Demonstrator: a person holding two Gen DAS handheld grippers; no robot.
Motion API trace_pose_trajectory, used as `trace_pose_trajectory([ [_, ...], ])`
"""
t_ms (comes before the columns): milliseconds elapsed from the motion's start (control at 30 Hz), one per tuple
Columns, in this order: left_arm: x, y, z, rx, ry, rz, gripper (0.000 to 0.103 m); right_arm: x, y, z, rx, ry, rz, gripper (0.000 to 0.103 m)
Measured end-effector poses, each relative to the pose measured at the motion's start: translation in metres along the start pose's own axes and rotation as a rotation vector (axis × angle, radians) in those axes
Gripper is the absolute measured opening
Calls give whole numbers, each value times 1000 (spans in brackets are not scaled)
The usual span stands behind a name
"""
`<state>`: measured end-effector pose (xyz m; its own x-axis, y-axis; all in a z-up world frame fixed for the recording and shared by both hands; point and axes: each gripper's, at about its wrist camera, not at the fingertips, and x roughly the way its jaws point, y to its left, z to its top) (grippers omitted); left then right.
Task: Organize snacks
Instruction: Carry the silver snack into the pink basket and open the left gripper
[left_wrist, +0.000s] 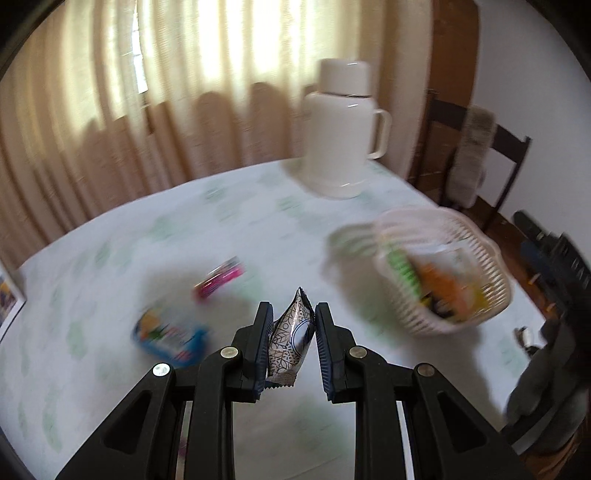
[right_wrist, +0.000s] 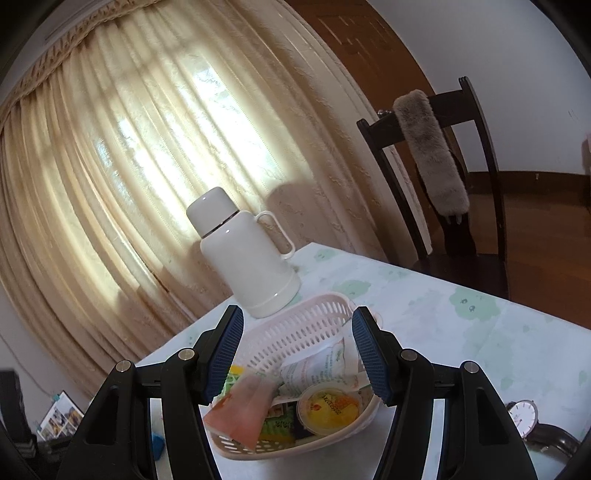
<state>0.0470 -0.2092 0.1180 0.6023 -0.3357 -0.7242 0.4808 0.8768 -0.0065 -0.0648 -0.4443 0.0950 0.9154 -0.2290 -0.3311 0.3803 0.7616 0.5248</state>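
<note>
Left wrist view: left gripper (left_wrist: 291, 334) pinching a silver patterned foil snack packet (left_wrist: 291, 332), lower centre | white slatted plastic basket (left_wrist: 443, 273) mid-right | right gripper (right_wrist: 297, 354) half open, empty | risk: thin pinch, packet could slip short of basket

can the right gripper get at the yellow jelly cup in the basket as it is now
Probably yes. The right gripper hangs open just above the basket, and the yellow jelly cup lies on top of the other snacks near the front rim, with nothing covering it.
</note>
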Motion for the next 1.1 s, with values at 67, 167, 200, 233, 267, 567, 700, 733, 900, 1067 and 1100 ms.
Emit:
trace_pose_trajectory([
  [67,7,-15,13,9,0,-38,20,-1,-2,0,6,0,5,62],
  [167,16,-41,29,33,-2,-98,21,-2,-5,1,21,-6,7,62],
  [200,20,-51,34,42,-1,-116,21,-3,-7,1,27,-8,6,62],
  [233,23,-58,37,48,0,-132,21,-3,-9,2,33,-9,6,62],
  [267,27,-66,40,58,2,-153,21,-3,-10,2,40,-11,4,62],
  [567,46,-74,35,7,44,-222,62,-7,-11,3,43,-8,19,62],
  [700,48,-63,29,-23,62,-207,62,-8,-9,2,40,-6,22,62],
  [733,48,-59,28,-28,62,-205,62,-7,-9,2,39,-4,22,62],
  [900,50,-44,22,-61,69,-182,62,-5,-6,2,42,9,20,62],
  [1067,48,-21,21,-111,39,-133,62,-5,-5,2,40,12,30,62],
  [1100,49,-18,22,-115,32,-114,62,-5,-5,2,40,13,33,62],
])
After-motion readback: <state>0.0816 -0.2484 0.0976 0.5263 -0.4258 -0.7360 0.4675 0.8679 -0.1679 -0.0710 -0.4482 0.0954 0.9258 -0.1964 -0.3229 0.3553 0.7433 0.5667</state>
